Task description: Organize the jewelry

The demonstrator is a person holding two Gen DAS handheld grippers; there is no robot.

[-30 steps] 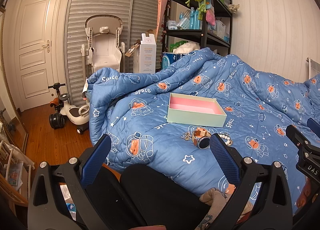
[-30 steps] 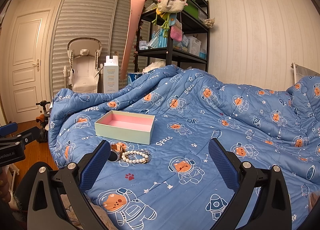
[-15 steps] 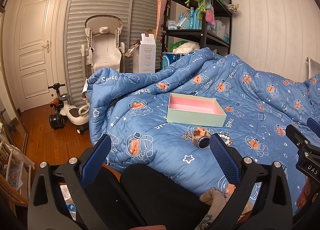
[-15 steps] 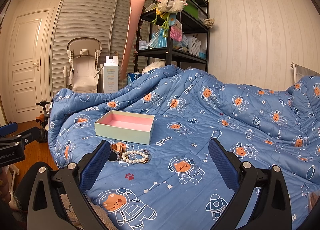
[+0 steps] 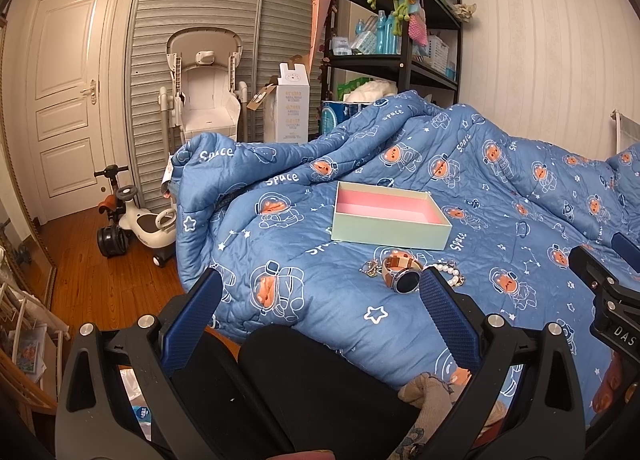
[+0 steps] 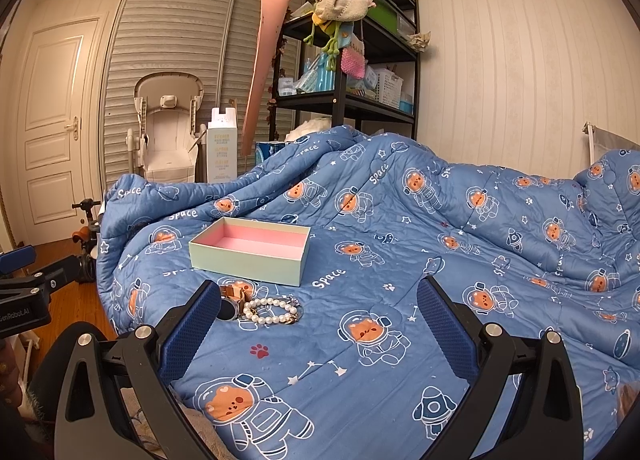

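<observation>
White pearl bracelet [image 6: 272,310] coiled beside watch [image 5: 402,275], clasp possibly gold.

Left tool [image 5: 320,300]: blue-padded fingers spread wide apart, empty, held low in front of the bed.
Bed cover [image 5: 500,187]: blue quilt printed with astronaut bears and the word "Space".
Box [image 5: 390,221]: shallow, pale green outside, pink inside, lying on the quilt.
Watch [image 5: 402,274]: dark round face, tan strap, just in front of the box.
Pearl bracelet [image 5: 450,272]: beside the watch, partly hidden by the tool's finger.
Right tool [image 5: 608,292]: black frame at the right edge.
Shelf [image 5: 404,39]: black, behind the bed.
</observation>
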